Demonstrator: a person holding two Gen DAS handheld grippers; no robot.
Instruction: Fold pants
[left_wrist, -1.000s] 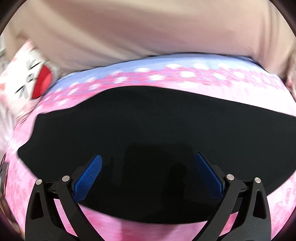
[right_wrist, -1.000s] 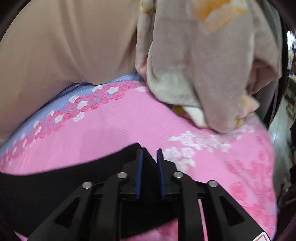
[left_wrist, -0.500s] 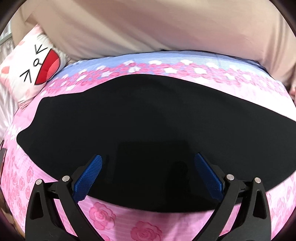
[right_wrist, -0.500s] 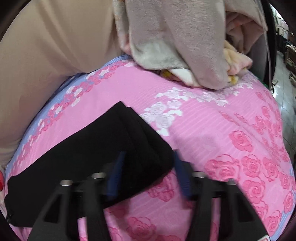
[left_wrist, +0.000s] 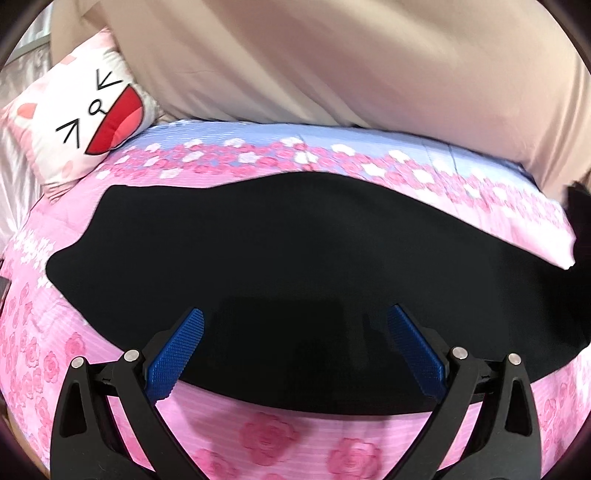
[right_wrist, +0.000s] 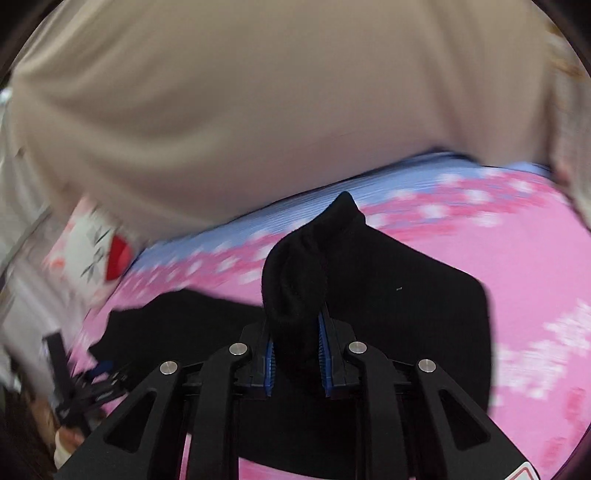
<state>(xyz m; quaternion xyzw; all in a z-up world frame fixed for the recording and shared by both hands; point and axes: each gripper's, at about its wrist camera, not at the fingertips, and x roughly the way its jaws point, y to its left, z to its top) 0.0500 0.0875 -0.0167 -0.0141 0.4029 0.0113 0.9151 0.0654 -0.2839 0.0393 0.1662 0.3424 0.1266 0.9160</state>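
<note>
Matte black pants (right_wrist: 388, 295), bunched peak in right tool (right_wrist: 295, 354)

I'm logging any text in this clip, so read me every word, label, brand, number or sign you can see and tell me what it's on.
No readable words or numbers in either view.
Cushion: only a drawn cartoon face, no lettering.
Right gripper: a corner of a red-edged sticker at the frame's bottom right, cut off, unreadable.
Black pants: a tiny pale speck in the right wrist view, too small to read.

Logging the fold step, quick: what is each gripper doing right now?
Left gripper: open, holding nothing, above the black pants.
Right gripper: jaws just closed, shut on a bunched end of the pants.
</note>
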